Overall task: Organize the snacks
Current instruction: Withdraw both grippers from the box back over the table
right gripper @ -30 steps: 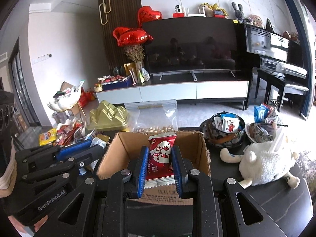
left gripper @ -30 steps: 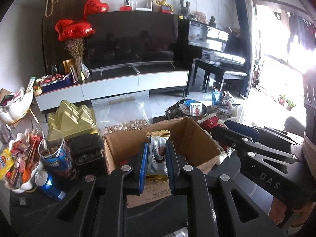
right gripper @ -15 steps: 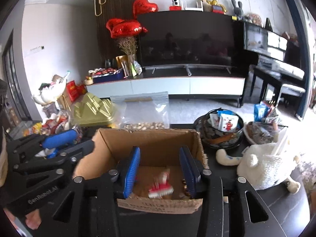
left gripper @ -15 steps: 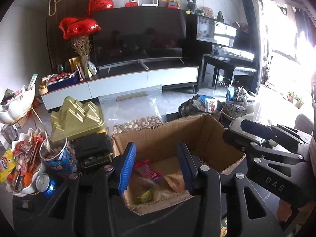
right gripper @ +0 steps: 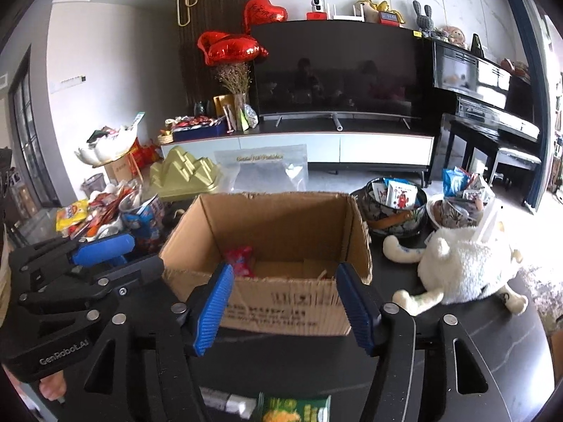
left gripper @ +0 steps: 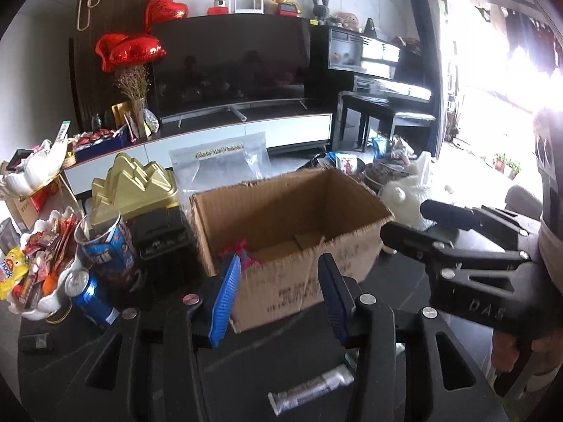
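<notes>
An open cardboard box [left gripper: 292, 211] [right gripper: 281, 221] stands on the dark table just beyond both grippers. A red snack packet [left gripper: 239, 251] [right gripper: 241, 260] lies inside it at the left. My left gripper [left gripper: 279, 270] hangs in front of the box's near wall, its jaws opening with nothing between the blue pads. My right gripper [right gripper: 285, 270] is also in front of that wall, jaws opening wider and empty. A silver packet [left gripper: 311, 388] and a green packet [right gripper: 295, 408] lie on the table below the grippers.
A white plush toy [right gripper: 464, 263] and bowls of snacks [right gripper: 394, 204] sit right of the box. On its left are a gold tin [left gripper: 133, 186], a blue can [left gripper: 89, 293] and a white dish of snacks [left gripper: 38, 274]. A clear zip bag [right gripper: 262, 172] stands behind.
Both grippers let go of their packets, which dropped into the box. Their jaws opened, and both drew back and down from over the box to its near side.
</notes>
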### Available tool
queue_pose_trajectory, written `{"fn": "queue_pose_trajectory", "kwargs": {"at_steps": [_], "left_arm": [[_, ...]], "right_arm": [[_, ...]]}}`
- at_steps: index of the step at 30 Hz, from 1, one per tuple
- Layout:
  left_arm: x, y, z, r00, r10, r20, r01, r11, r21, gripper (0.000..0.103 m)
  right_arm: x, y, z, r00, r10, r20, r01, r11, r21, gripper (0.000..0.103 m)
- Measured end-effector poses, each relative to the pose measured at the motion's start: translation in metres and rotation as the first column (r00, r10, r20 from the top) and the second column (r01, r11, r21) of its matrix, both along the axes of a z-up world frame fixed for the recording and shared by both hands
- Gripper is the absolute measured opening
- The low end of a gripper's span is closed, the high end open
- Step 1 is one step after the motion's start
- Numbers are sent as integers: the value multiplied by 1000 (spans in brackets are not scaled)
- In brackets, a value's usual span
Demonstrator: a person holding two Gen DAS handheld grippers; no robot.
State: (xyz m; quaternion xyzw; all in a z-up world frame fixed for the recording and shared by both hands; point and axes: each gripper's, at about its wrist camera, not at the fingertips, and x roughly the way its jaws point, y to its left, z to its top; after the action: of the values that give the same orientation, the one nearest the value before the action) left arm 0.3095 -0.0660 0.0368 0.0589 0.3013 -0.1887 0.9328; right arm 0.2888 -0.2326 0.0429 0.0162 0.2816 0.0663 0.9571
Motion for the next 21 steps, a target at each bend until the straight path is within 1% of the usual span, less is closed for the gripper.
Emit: {"fn": "queue_pose_trajectory", "kwargs": {"at_steps": [5,6,8,12,16,21], "left_arm": [[-21,5,-5,1000,-13,-7,12,1000,-16,46],[-25,6,-6,1000,-15,-6,15,1000,-17,48],[-33,6,-9,1000,-25,-4,25,1000,-6,50],[-44,8,-17,998,-57,-14,57,998,4,51],[-57,7,-28,997,-79,-22,80,997,23,52],[-66,3,-44,992,-117,-39,120,991,61,53]], "right_arm": [[-21,7,-5,1000,14,-6,-14,1000,7,69],[-25,8,-7,1000,16,-7,-16,1000,9,71],[-32,11,-10,1000,16,-10,-16,1000,5,73],[-46,14,-18,1000,15,-23,-15,1000,9,74],[-57,13,-32,999,2,-47,0,999,35,74],[-68,10,-50,997,-21,-77,26,998,61,74]]}}
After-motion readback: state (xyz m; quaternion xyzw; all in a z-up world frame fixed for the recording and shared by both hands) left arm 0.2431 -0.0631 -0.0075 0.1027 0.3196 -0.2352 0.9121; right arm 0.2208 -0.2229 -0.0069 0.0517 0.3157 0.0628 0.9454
